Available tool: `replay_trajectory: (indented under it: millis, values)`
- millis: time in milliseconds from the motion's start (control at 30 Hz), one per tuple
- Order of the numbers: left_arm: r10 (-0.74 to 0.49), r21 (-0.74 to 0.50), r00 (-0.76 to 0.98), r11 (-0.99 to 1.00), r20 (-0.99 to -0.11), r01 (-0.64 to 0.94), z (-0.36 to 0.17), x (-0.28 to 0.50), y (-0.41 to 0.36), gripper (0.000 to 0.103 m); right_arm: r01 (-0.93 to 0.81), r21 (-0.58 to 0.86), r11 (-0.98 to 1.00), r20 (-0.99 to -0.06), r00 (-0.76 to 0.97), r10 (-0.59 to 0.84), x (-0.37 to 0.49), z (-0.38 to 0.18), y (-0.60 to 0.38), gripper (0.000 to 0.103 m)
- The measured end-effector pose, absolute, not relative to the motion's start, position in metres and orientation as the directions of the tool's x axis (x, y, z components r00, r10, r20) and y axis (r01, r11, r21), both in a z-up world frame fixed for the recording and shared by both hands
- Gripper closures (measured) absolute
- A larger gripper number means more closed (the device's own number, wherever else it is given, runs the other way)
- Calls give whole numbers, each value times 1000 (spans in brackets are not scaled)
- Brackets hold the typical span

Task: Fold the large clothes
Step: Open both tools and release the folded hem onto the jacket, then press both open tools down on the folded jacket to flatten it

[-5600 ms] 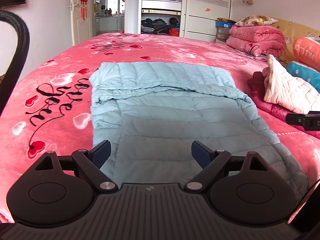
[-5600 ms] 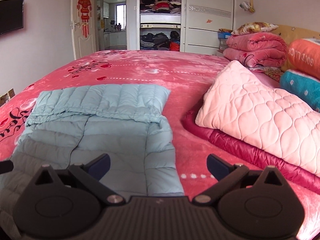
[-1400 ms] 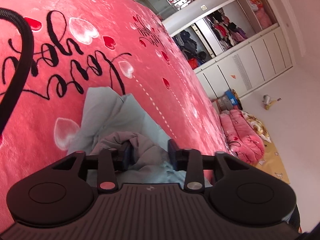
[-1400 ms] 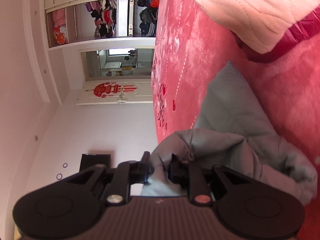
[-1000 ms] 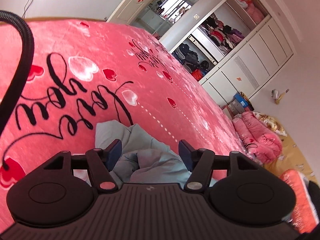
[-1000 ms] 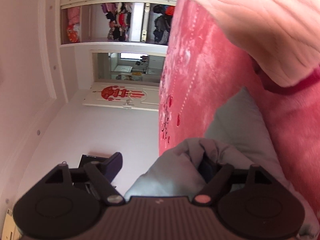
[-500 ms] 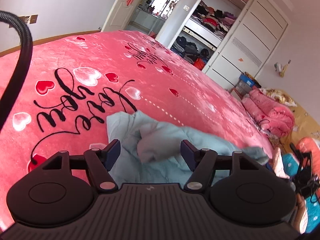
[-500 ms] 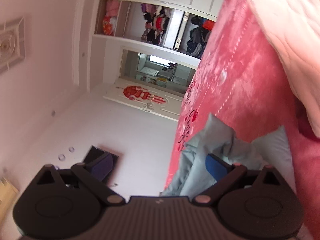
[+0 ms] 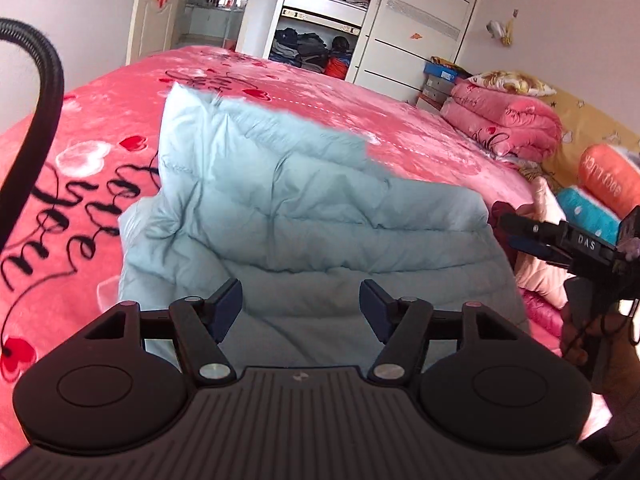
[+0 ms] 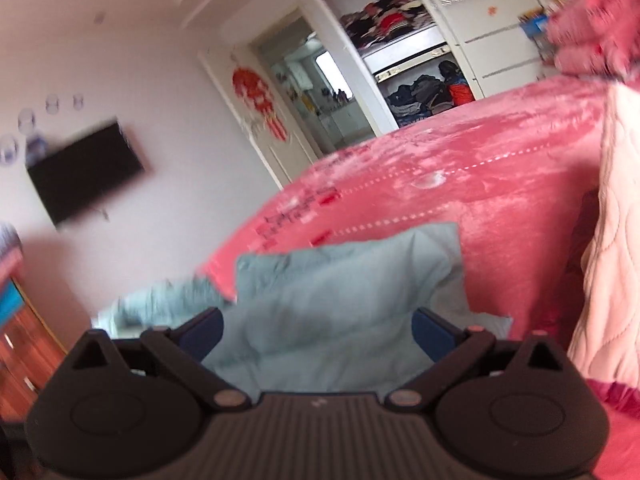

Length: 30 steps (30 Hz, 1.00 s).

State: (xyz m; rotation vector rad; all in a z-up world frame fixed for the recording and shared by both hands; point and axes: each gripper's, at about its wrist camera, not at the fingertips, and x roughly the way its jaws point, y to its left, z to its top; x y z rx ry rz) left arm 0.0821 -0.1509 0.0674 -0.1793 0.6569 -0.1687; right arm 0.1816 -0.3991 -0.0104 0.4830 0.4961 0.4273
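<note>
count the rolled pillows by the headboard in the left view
2: an orange pillow against the yellow headboard, and a teal pillow just below it. The right gripper crosses that corner, so more may be hidden.

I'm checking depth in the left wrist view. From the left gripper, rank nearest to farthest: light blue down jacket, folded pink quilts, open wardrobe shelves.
From the left gripper:
1. Light blue down jacket, directly ahead on the bed.
2. Folded pink quilts, far right by the headboard.
3. Open wardrobe shelves, beyond the bed, centre.
</note>
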Motion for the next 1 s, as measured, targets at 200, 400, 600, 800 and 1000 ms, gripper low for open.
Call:
replay_trajectory:
  millis: [200,400,600,800,1000]
  values:
    - [-188,-117,788,982,-586,147,56,121,-162,28,-332,308,892,-433,786,442,185,-19,-364,3]
    - [-182,-69,780,982,-599,175,42,154,-179,27,-379,231,896,-471,762,444,201,-29,-339,4]
    - [-137,-29,782,988,-608,151,27,182,-176,18,-433,200,879,-502,725,472,213,-33,-316,4]
    - [-53,18,805,997,-591,79,16,205,-174,17,-386,151,910,-543,737,403,237,-52,-311,4]
    - [43,87,821,996,-570,8,4,227,-159,6,-254,249,935,-561,749,353,269,-69,-342,4]
